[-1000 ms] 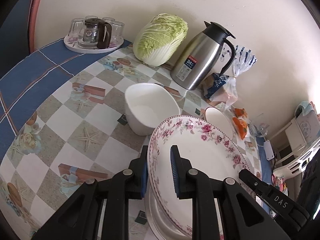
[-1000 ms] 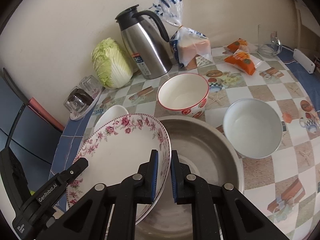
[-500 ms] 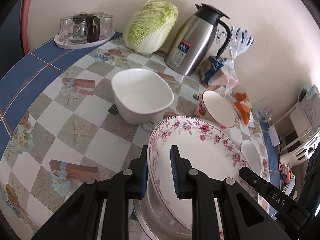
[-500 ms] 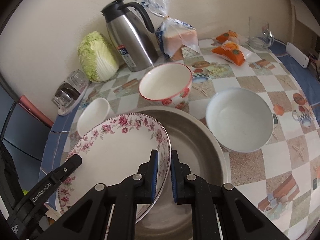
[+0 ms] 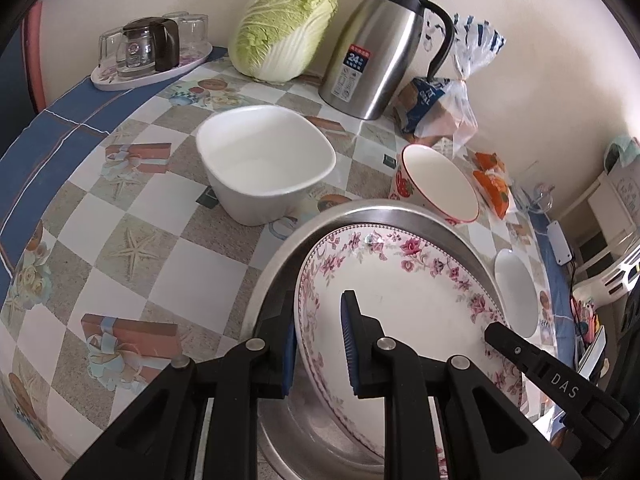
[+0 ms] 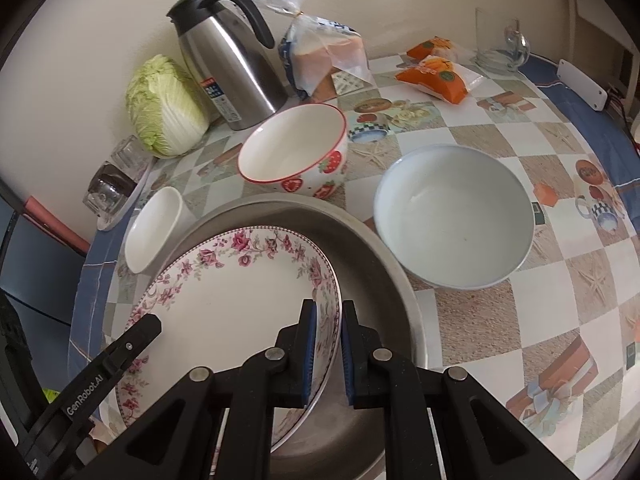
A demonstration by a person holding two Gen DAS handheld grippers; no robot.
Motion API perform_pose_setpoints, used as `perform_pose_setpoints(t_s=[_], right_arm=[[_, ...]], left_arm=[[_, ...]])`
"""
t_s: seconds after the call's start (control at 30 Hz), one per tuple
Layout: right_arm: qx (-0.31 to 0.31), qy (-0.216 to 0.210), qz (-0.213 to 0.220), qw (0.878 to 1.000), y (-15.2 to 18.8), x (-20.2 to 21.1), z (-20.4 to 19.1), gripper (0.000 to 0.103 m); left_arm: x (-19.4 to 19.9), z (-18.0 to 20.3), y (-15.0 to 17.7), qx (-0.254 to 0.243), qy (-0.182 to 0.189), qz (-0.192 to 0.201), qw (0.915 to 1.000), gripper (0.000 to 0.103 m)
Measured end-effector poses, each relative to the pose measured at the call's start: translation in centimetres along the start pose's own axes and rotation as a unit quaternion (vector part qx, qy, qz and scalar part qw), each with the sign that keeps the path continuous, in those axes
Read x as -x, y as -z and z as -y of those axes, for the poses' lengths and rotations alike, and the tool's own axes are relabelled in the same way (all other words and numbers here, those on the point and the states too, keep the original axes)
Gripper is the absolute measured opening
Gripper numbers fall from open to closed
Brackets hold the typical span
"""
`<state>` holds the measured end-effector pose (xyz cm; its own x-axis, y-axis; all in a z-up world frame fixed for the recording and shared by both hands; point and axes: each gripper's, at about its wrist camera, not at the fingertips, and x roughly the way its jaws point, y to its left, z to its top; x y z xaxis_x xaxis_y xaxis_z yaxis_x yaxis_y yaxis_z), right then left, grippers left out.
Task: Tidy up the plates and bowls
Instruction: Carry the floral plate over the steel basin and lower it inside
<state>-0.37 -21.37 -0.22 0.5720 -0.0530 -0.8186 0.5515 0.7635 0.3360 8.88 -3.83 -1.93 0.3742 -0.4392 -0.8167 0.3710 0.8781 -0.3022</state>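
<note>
Floral plate [image 6: 232, 300] in steel basin [image 6: 372, 248] (bowls empty)

1. The left wrist view looks steeply down from close over the floral plate [image 5: 404, 320], facing the wall.
2. The right wrist view does likewise from the plate's opposite rim.
3. Both share the plate and the steel jug [image 5: 372, 52].

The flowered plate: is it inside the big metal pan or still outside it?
Inside. The flowered plate sits within the metal pan, whose rim curves around it; both tools straddle its edges. Whether it rests on the bottom, I cannot tell.
</note>
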Motion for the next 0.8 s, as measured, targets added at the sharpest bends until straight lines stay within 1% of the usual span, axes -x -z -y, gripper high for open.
perform_pose_setpoints(t_s=[0.27, 0.6, 0.8], right_arm=[[-0.005, 0.007, -0.005, 1.0, 0.2, -0.4, 0.5, 0.013], [-0.01, 0.016, -0.022, 1.0, 0.5, -1.4, 1.1, 0.013], [-0.008, 0.014, -0.021, 1.0, 0.4, -1.4, 1.2, 0.013]], left_arm=[[-0.9, 0.2, 0.4, -0.008, -0.006, -0.017, 0.9998, 0.02], [-2.0, 0.1, 0.8, -0.009, -0.016, -0.045, 0.9988, 0.02], [-2.1, 0.1, 0.9, -0.015, -0.02, -0.053, 0.9983, 0.02]])
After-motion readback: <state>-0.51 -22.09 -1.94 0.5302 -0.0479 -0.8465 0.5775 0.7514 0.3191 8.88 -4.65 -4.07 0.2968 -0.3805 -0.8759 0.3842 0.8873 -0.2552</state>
